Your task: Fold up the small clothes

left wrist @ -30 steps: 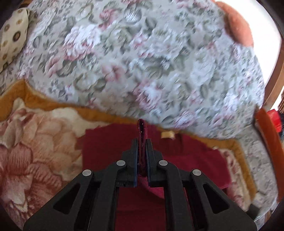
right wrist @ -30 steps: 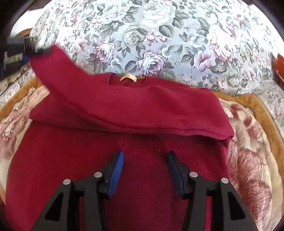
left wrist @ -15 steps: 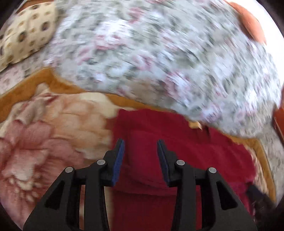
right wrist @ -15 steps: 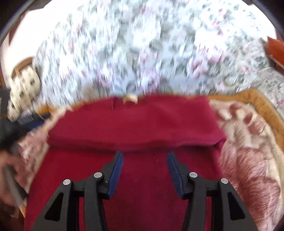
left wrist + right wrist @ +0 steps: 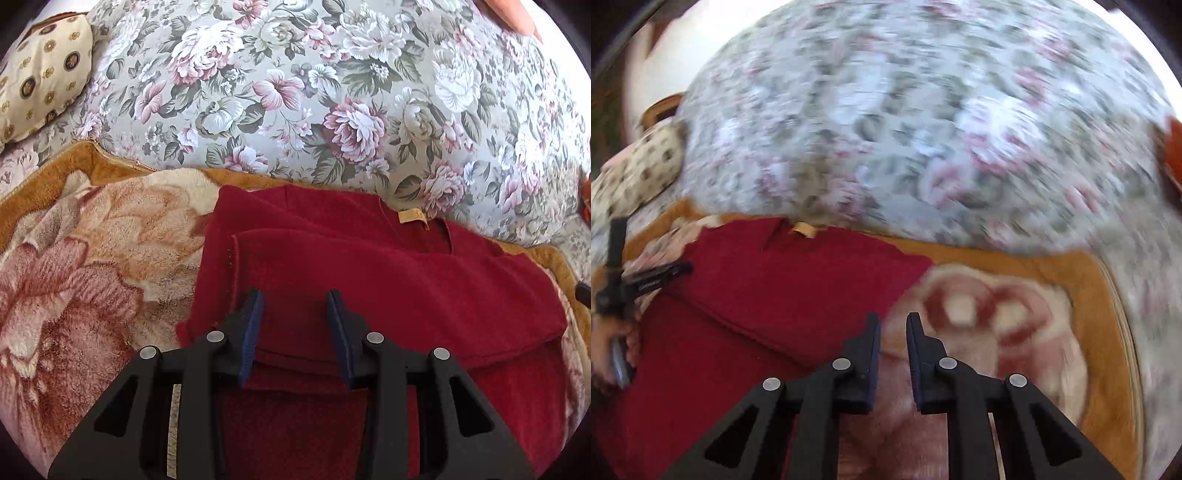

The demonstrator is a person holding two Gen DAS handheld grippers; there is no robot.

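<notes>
Left wrist view: we see our left hand-held gripper (image 5: 294,314) w/ jaws spread apart, nothing between the blue pads (image 5: 251,332); it hovers over the red sweater (image 5: 388,288). The sweater lies flat on a plush floral blanket (image 5: 81,280), its collar and tan neck label (image 5: 413,215) up against the floral cushion (image 5: 314,92) at the blanket's far edge. One sleeve (image 5: 369,295) is folded across the chest, cuff end near the sweater's left edge. A cream patterned pillow (image 5: 40,74) sits at the far left corner.

Right wrist view: blurred by motion. Our right hand-held gripper (image 5: 893,332) has its jaws parted w/ a narrow gap, holding nothing; it sits over the blanket (image 5: 1015,321), just past the right edge of the sweater (image 5: 768,306). The neck label (image 5: 803,229) shows at the far edge, by the cushion (image 5: 923,129). At the left edge we make out the left hand-held gripper (image 5: 653,278) beside the sweater; can't tell its jaw state from here. The pillow (image 5: 642,170) is at far left.
</notes>
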